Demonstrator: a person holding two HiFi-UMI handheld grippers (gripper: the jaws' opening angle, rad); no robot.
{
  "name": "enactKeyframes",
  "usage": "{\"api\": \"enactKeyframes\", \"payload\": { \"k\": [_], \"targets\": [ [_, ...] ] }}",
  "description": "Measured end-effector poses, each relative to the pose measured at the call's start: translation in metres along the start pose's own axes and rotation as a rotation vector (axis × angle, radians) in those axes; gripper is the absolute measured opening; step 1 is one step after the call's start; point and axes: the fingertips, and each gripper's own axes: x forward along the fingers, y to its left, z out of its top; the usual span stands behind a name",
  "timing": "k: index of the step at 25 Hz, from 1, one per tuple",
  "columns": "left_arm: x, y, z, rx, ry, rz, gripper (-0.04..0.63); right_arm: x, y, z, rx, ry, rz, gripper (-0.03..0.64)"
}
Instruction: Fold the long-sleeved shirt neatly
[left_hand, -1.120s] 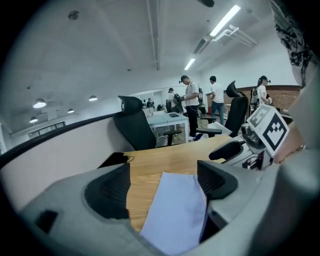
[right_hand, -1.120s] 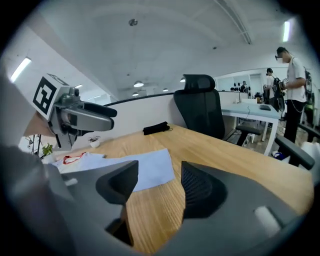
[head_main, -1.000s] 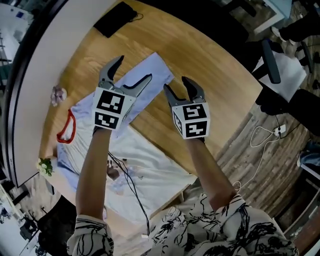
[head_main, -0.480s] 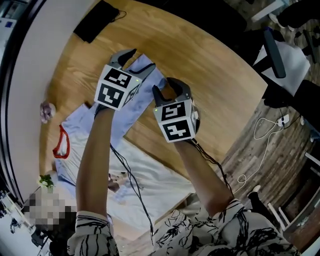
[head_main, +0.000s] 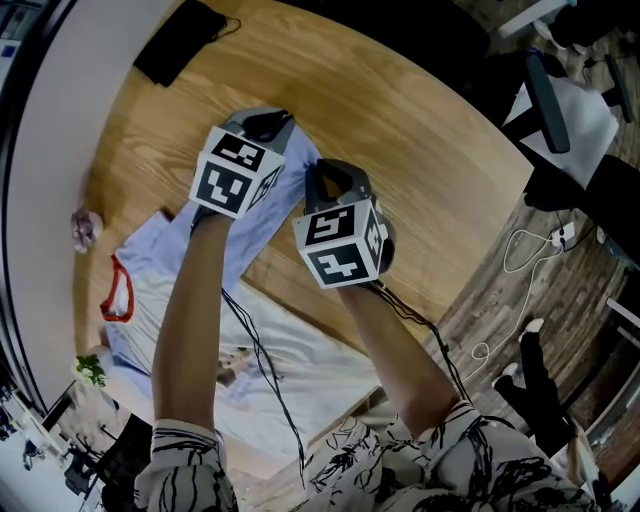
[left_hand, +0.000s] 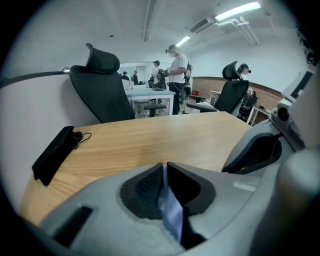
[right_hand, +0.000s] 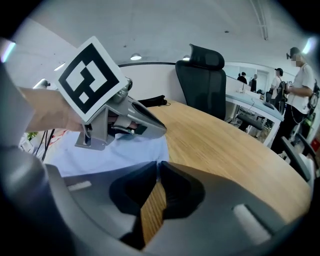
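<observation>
Table (head_main: 430, 150): light wood with a curved edge; the long-sleeved shirt (head_main: 310, 350) lies flat on its near-left part, pale, with a red collar (head_main: 115, 292) toward the left edge and a small print on the body.

One sleeve (head_main: 266, 222) runs straight out from the body toward the middle of the table; both tools sit at its far end, side by side and close together, each pointing steeply down.

Left gripper (left_hand: 164, 165): the jaws have just been closing and now stand clenched on the sleeve; its own view shows a strip of pale blue cloth pinched between the pads and trailing back toward the camera.

Right gripper (right_hand: 157, 164): the jaws have just been closing and are drawn nearly together, the tips meeting at the sleeve's edge; the gap behind the tips shows bare wood and no cloth; whether the very tips have nipped the hem I cannot tell.

In the right gripper view the left tool rests on the blue sleeve end just to the left – its marker cube faces the camera.

Other items: a flat black pouch (head_main: 180, 40) with a thin cord lies at the table's far-left edge, well apart from the shirt; a black office chair (left_hand: 102, 90) stands behind the table; people (left_hand: 177, 70) stand at desks in the background.
</observation>
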Motion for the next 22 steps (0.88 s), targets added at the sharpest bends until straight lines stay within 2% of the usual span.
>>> {"api": "enactKeyframes", "payload": {
  "k": [6,12,17,22],
  "targets": [
    [-0.017,-0.005,0.000,-0.001,-0.040,0.006,0.032,-0.006,0.010,0.004,0.016,-0.026,0.022,0.034],
    [-0.065,0.002,0.031,-0.056,-0.147,0.033,0.032,-0.040,0.018,0.044,-0.022,-0.128,0.041,0.034],
    [-0.146,0.005,0.056,-0.064,-0.251,0.066,0.032,-0.099,0.049,0.096,-0.086,-0.266,0.101,0.034],
    [-0.262,0.009,0.073,-0.038,-0.361,0.126,0.032,-0.173,0.124,0.159,-0.145,-0.426,0.247,0.034]
  ]
}}
